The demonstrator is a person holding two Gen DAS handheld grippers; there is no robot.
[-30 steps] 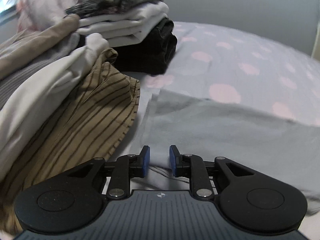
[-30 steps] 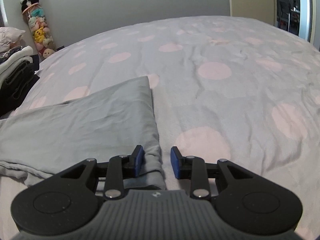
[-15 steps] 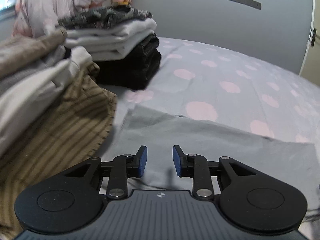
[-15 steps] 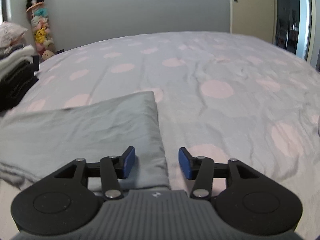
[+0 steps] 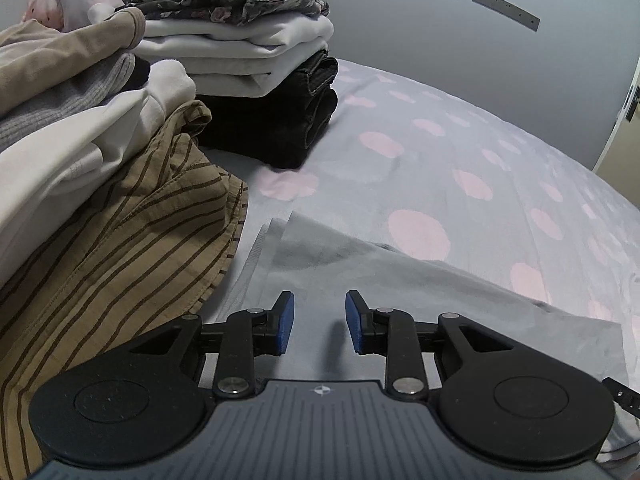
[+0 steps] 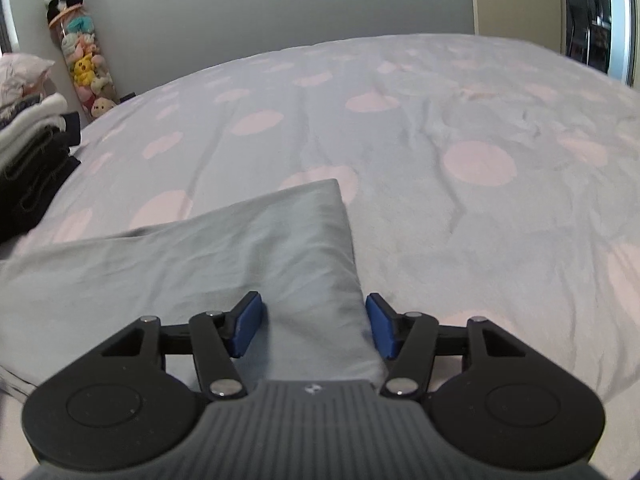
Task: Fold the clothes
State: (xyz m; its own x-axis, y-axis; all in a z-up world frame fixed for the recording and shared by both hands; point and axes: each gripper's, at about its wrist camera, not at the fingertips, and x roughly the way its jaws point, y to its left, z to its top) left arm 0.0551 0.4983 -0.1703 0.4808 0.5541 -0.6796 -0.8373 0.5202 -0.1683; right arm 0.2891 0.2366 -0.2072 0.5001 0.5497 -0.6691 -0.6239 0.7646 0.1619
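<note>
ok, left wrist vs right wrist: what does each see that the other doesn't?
Left wrist only: the striped tan garment and the loose pile behind it. Right wrist only: the column of plush toys in the corner and a doorway at far right. Both: the grey folded garment on the dotted bedspread, the folded stack, and open jaws.

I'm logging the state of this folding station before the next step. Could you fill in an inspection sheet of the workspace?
Surface: bed cover, grey with pink dots, lightly creased.
Job's things: grey garment lying folded flat on the cover.
Clutter: folded stack and loose striped shirt to the left.
Grippers: left gripper open above the garment; right gripper open, straddling the garment's right edge.
Cables: nothing seen.
Surroundings: grey wall, column of plush toys in the corner.
</note>
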